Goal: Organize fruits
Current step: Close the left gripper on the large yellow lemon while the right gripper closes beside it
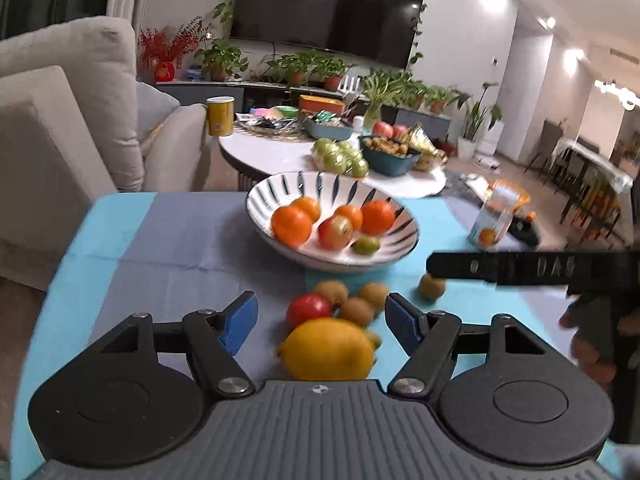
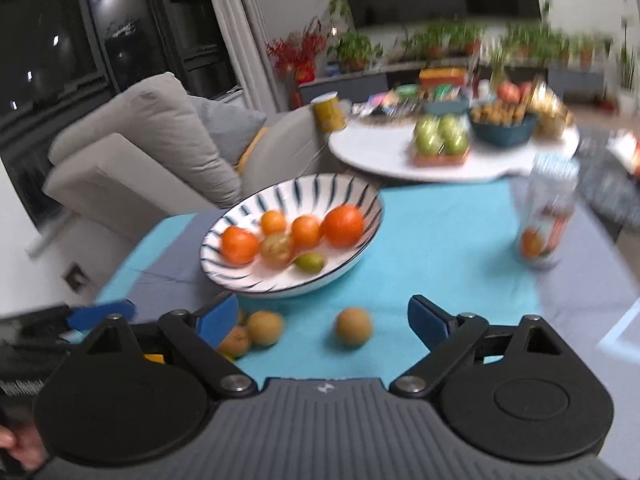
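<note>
Six fruits in the bowl: four oranges, one red-green apple [image 1: 335,232] and one small green fruit [image 1: 365,245] lie inside the white ceramic bowl with dark blue stripes [image 1: 280,184], which stands on the bench under a turquoise and grey cloth [image 1: 168,236].
Loose fruit: a yellow lemon [image 1: 328,349], a red round fruit [image 1: 308,309] and three brown kiwis [image 1: 356,311] lie clustered on the cloth in front of the bowl; the lemon is nearest the left camera and touches or hides part of the red fruit.
Lone kiwi: one more brown kiwi [image 2: 353,326] lies apart from the cluster, to its right.
Left claw [image 1: 320,320]: open, blue pads wide apart, nothing pressed between them; the lemon and the cluster sit in the gap ahead of it.
Right claw [image 2: 322,318]: open, empty; the lone kiwi lies between and just beyond its blue pads, not touched.
Right view, left edge: a blue pad [image 2: 102,314] of the other claw shows beside the cluster.
Left view, right edge: a black bar of the right claw [image 1: 500,268] reaches in just above the lone kiwi, with a gloved hand [image 1: 596,328] below it.
Drink carton: a pale carton with an orange picture [image 2: 546,216] stands on the cloth to the right of the bowl.
Background: a white round table [image 1: 272,156] with green apples and a dark teal bowl stands beyond, beside a beige sofa [image 1: 68,112].
</note>
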Action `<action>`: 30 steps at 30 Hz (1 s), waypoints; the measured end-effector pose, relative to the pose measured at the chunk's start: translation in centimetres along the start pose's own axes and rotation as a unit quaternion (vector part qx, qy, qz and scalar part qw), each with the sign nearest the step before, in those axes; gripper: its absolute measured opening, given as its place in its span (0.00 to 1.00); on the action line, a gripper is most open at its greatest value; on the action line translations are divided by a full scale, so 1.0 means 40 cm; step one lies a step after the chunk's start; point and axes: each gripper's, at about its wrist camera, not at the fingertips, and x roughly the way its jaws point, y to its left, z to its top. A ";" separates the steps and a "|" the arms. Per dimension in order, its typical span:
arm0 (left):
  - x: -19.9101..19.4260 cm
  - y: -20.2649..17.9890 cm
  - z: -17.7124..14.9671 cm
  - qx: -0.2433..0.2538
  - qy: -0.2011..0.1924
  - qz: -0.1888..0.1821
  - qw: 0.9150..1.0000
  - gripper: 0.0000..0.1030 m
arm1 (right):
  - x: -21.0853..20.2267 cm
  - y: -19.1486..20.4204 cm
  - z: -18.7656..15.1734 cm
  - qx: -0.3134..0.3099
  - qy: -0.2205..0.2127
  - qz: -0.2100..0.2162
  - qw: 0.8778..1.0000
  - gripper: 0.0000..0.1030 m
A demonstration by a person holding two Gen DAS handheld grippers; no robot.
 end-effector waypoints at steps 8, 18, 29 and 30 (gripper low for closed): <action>-0.002 0.005 -0.047 0.009 0.029 -0.033 0.999 0.51 | 0.012 0.043 -0.001 0.055 0.053 0.088 0.993 0.63; 0.001 -0.001 -0.051 0.035 0.031 -0.024 0.999 0.46 | 0.047 0.062 -0.007 0.135 0.119 0.162 0.970 0.61; 0.007 -0.004 -0.056 0.042 0.018 -0.025 0.999 0.46 | 0.083 0.056 -0.022 0.179 0.145 0.180 0.956 0.52; 0.007 -0.007 -0.058 0.047 0.014 -0.024 0.999 0.45 | 0.081 0.054 -0.022 0.178 0.144 0.175 0.957 0.47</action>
